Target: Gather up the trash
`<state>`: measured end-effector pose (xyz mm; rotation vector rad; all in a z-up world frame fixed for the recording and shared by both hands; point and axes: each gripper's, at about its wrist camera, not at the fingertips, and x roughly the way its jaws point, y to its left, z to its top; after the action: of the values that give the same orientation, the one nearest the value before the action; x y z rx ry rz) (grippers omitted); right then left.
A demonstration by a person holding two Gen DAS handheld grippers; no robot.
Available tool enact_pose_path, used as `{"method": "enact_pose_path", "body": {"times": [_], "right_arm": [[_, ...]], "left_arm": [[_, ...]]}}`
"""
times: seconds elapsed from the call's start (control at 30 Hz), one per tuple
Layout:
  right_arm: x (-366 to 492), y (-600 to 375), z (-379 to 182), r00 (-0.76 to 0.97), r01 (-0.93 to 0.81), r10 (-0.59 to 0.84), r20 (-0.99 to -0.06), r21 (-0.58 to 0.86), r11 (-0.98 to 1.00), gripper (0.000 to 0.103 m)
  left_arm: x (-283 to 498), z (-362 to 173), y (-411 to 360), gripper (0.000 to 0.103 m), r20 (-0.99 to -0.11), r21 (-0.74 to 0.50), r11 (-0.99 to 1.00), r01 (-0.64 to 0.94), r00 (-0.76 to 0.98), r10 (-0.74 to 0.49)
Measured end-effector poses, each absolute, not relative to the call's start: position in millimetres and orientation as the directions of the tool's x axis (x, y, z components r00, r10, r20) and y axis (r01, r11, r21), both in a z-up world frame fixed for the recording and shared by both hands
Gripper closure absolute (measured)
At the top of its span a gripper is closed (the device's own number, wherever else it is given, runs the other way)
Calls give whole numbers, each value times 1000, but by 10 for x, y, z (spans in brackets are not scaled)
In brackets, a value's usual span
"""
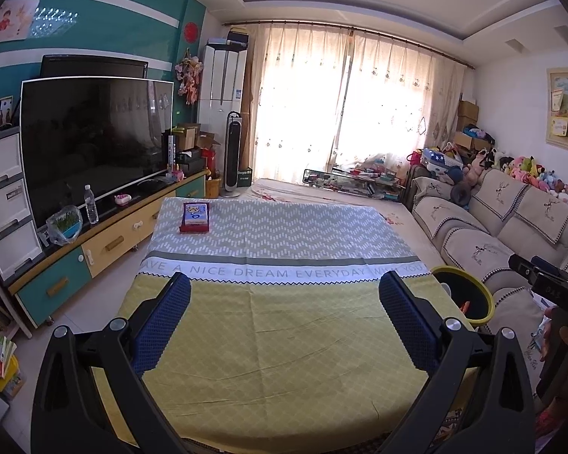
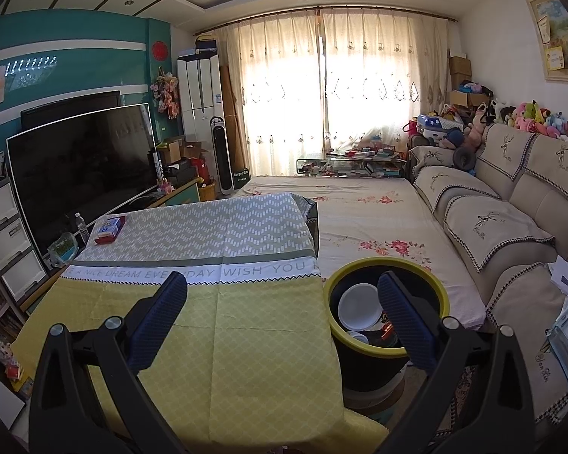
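While both hands hold steady over the cloth-covered desk [image 1: 284,340], the left tool [image 1: 284,295] hangs above the yellow part of the cloth with its blue-padded fingers [image 1: 163,325] spread wide and nothing between them. The right tool [image 2: 282,295] is spread just as wide and also grips nothing; one of its fingers sits over the yellow cloth, the other in front of the mouth of the trash bin [image 2: 386,344]. That bin, black with a yellow rim, stands just beside the desk's right edge, between the desk and the sofa [image 2: 511,227]. Inside it lie a white plate or lid [image 2: 359,304], a smaller white piece and something orange-red; I cannot tell what these last two are. From the left wrist view the bin [image 1: 488,302] shows at the desk's right side, and further right the other tool's black body and part of a hand [image 1: 549,336] come into the edge. On the desk's far left corner rests a red tray holding a blue-and-white tissue pack [image 1: 195,215]. Beyond the desk stretch a floral-covered bed [image 2: 359,219] and bright curtains [image 2: 340,87]; a dark television [image 1: 94,143] stands to the left.
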<state>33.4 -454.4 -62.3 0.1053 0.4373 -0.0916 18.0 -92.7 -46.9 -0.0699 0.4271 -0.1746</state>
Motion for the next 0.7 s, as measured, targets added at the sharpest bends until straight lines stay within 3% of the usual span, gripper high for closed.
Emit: {"method": "enact_pose_path", "body": {"times": [0.7], "right_arm": [[352,-4556,-653,899,117,-66,-433,93,989,7]], "left_arm": [[217,-532,-947,5,-421,-111,981,159,887,-191]]}}
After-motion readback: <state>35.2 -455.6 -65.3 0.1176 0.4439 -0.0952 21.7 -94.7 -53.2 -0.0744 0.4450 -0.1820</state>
